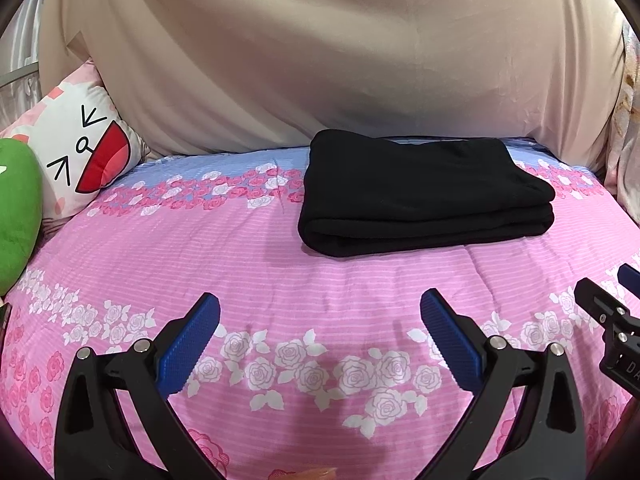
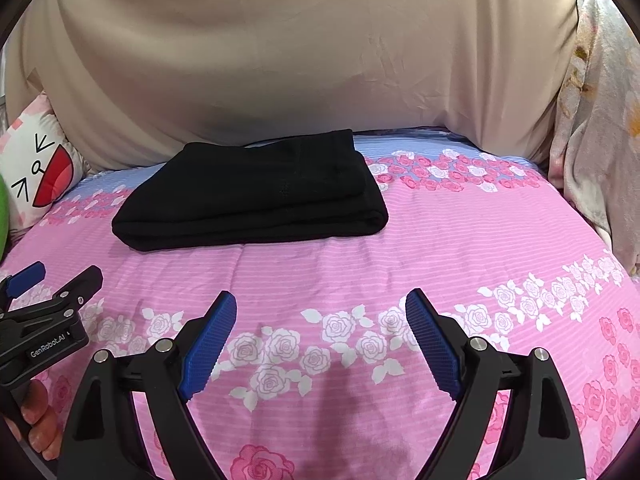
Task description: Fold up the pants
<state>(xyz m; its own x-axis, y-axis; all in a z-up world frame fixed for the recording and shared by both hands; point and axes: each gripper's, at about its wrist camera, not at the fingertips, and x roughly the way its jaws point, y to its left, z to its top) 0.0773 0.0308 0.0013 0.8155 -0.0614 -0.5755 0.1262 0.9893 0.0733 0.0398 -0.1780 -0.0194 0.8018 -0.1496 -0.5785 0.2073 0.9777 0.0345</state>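
The black pants [image 1: 420, 192] lie folded into a compact rectangle at the far side of the bed, close to the beige curtain; they also show in the right wrist view [image 2: 252, 200]. My left gripper [image 1: 320, 312] is open and empty, well short of the pants, over the pink sheet. My right gripper [image 2: 321, 310] is open and empty, also short of the pants. Each gripper shows at the edge of the other's view: the right one [image 1: 608, 300] and the left one [image 2: 52, 284].
The bed has a pink floral sheet [image 1: 280, 264]. A cartoon-face pillow [image 1: 80, 148] and a green plush [image 1: 16, 208] sit at the left. A beige curtain [image 1: 320, 60] hangs behind the bed. Floral fabric [image 2: 592, 120] hangs at the right.
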